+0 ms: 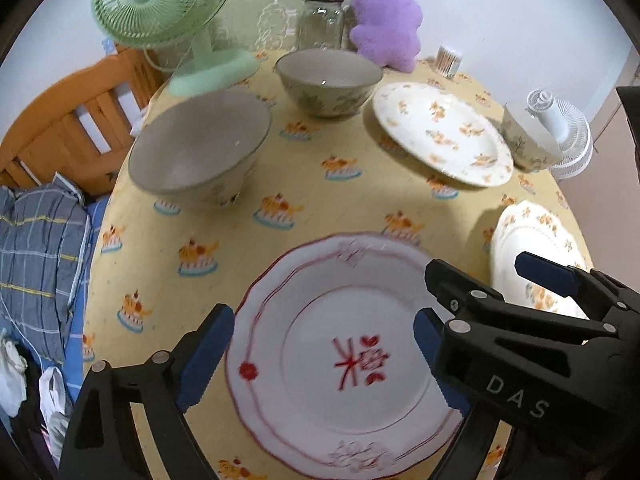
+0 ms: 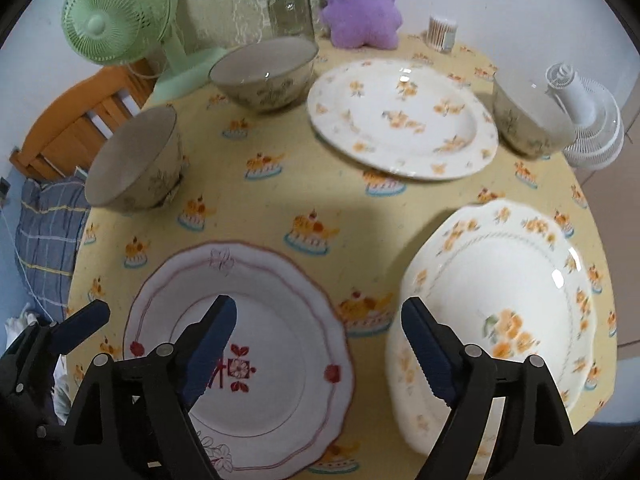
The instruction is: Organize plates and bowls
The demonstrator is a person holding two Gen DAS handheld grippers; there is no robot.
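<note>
Clearly both grippers stand wide with nothing between their pads. The left gripper [image 1: 324, 344] hangs above the red-trimmed plate [image 1: 344, 360], whose scalloped white rim carries red lines, a red flower stamp and a red character printed in its middle; the character is too blurred to read. From the left wrist view the right gripper [image 1: 476, 292] shows at the lower right, its black body marked with the white letters "DAS". In the right wrist view, the right gripper [image 2: 318, 340] hangs over the tablecloth [image 2: 280, 200] between the red-trimmed plate and an orange-flowered plate [image 2: 500, 320] that lies near the right edge of the table.

A second orange-flowered plate [image 2: 404, 120] lies farther back, well apart from the first. Three bowls stand upright on the cloth: one at the left [image 1: 200, 148], one at the back middle [image 1: 328, 80], and one at the right [image 2: 528, 120], just beside a small white fan [image 2: 588, 120]. None of the dishes touch each other.

Behind them are a green fan [image 1: 164, 0], a glass jar [image 1: 320, 20], a purple plush toy [image 1: 388, 20] and a tub of cotton swabs [image 2: 442, 32]. The yellow cloth is printed with cats sitting on cakes. No other writing is legible.
</note>
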